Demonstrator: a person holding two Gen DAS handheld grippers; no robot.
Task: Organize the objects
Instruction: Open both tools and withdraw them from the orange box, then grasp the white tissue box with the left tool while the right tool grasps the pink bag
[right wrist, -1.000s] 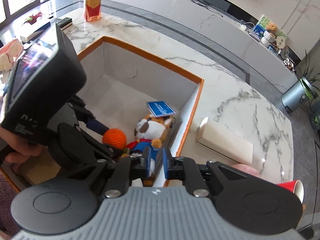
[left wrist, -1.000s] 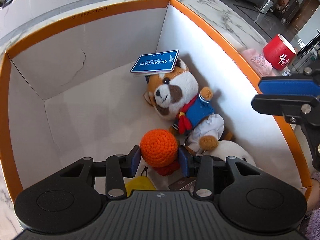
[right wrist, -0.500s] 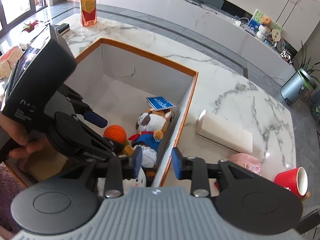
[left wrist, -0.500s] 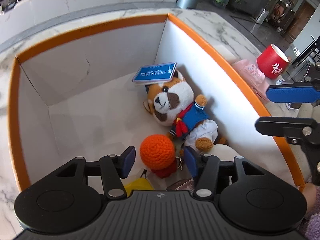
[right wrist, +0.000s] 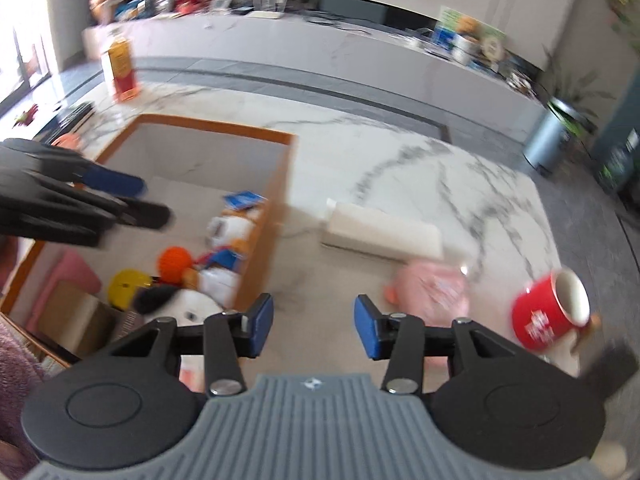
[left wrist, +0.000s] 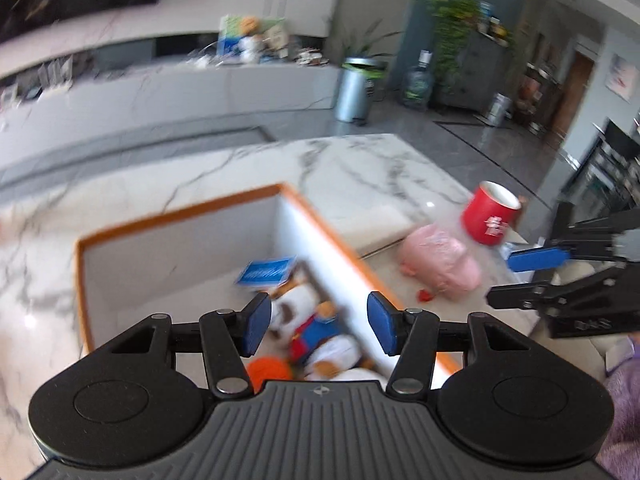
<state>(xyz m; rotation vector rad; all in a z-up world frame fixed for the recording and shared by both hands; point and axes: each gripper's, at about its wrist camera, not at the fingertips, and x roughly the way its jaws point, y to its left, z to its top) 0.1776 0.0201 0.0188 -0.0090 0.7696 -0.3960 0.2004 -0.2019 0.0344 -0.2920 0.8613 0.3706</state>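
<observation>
An orange-rimmed white box (left wrist: 316, 220) (right wrist: 276, 200) stands on the marble counter. Inside lie a plush dog (left wrist: 316, 320) (right wrist: 224, 236) in a blue outfit, an orange crocheted ball (left wrist: 266, 370) (right wrist: 174, 264), a blue card (left wrist: 266, 272) (right wrist: 244, 199) and a yellow object (right wrist: 126, 286). My left gripper (left wrist: 316, 328) is open and empty, raised above the box. My right gripper (right wrist: 314, 330) is open and empty above the counter, right of the box. A pink plush (left wrist: 440, 264) (right wrist: 432, 292) and a red mug (left wrist: 490, 214) (right wrist: 548, 308) sit on the counter.
A white rectangular block (right wrist: 380, 232) lies on the counter behind the pink plush. A drink bottle (right wrist: 120, 68) stands at the far left. A pink item and a cardboard piece (right wrist: 76, 312) fill the box's near-left corner. A metal bin (left wrist: 354, 88) stands on the floor beyond.
Both grippers have lifted and pulled back from the box and opened wider. The orange ball, released earlier, stays in the box. The views are motion-blurred.
</observation>
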